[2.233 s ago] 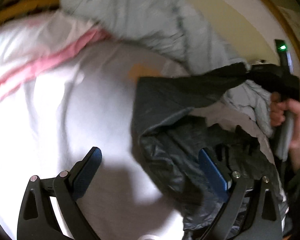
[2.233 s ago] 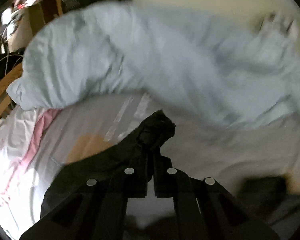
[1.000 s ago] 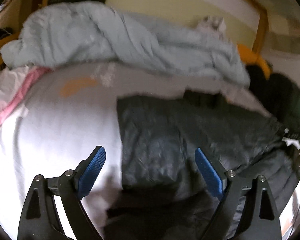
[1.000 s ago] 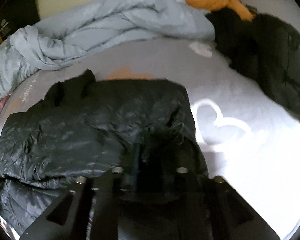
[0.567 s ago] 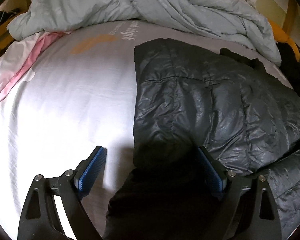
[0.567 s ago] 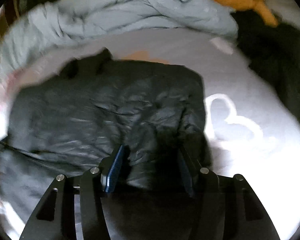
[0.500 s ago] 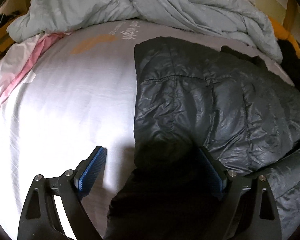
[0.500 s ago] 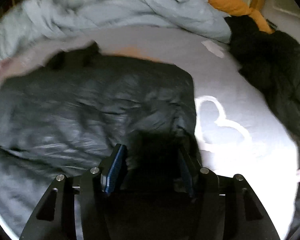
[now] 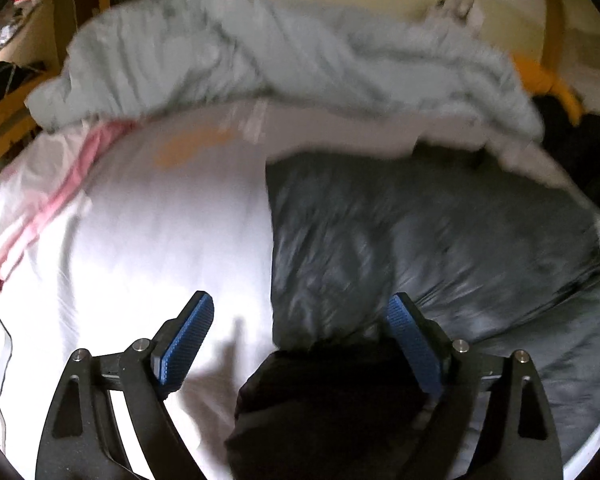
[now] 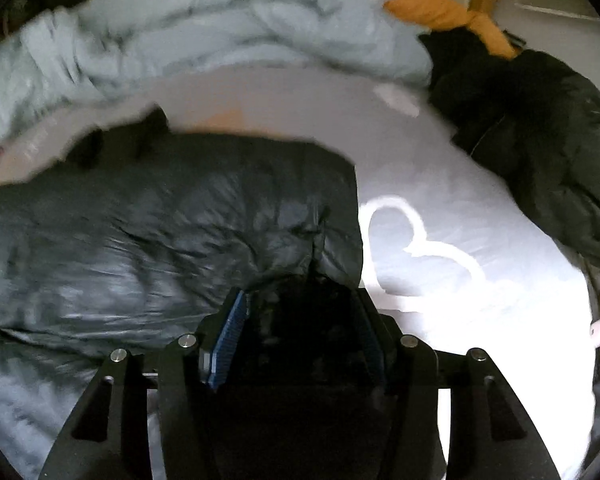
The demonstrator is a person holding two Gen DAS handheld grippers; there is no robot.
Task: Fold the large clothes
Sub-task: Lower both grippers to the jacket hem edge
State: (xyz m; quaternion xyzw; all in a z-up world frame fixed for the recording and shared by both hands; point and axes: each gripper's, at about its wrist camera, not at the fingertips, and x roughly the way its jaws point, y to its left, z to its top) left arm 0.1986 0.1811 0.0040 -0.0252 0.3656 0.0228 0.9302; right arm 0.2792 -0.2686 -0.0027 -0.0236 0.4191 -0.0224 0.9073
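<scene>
One bed [image 9: 148, 232] with a white sheet carries one dark puffer jacket [image 9: 440, 240], spread flat across its middle; 2.2 s ago the jacket hung bunched in the air. One pale blue duvet [image 9: 280, 56] lies heaped behind it. One second dark coat [image 10: 540, 140] sits right. Two hand-held grippers: the left hand-held gripper [image 9: 300, 340] is spread wide, as before; the right hand-held gripper [image 10: 300, 332], earlier clamped, now stands part-spread astride the jacket's hem.

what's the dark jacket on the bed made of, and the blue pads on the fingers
The dark jacket looks like thin, glossy synthetic shell, perhaps nylon, over puffy filling: it shines in streaks and wrinkles finely. The blue pads look like matte ribbed rubber or soft plastic; fine ridges show on their faces. Blur leaves both uncertain.
</scene>
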